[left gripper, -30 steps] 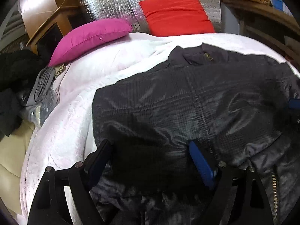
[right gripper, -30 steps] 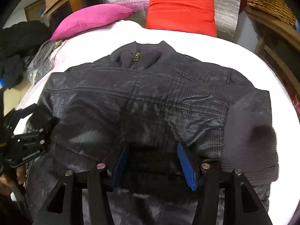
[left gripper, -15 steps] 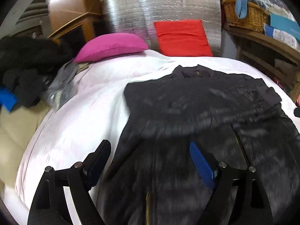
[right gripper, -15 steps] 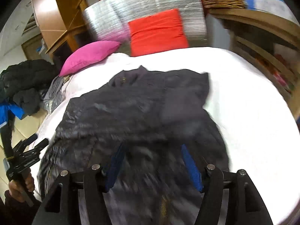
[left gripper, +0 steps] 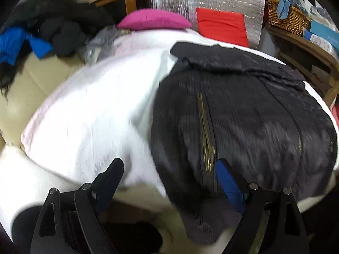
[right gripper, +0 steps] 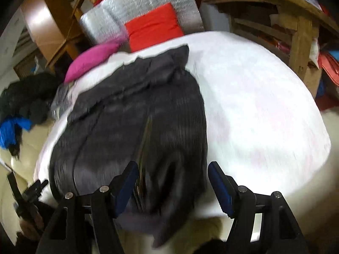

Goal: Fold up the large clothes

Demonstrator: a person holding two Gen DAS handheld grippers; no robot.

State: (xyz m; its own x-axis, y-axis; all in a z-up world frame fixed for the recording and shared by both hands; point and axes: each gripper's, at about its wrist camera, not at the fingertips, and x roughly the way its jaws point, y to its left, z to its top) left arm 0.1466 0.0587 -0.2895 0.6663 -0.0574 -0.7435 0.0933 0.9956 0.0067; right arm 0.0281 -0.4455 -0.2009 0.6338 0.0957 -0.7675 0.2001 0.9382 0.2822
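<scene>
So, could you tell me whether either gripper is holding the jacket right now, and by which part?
Nothing is held: the left gripper and right gripper are both open above the dark jacket.

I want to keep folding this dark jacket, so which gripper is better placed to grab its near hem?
Probably the right gripper: it is open with the jacket hem between its fingers. The open left gripper sits mostly over the white cover.

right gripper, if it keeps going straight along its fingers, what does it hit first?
Most likely the dark jacket: the open right gripper points over its near hem, left finger above the fabric, right finger near the white bed cover. Blur and fisheye leave depth unclear.
</scene>
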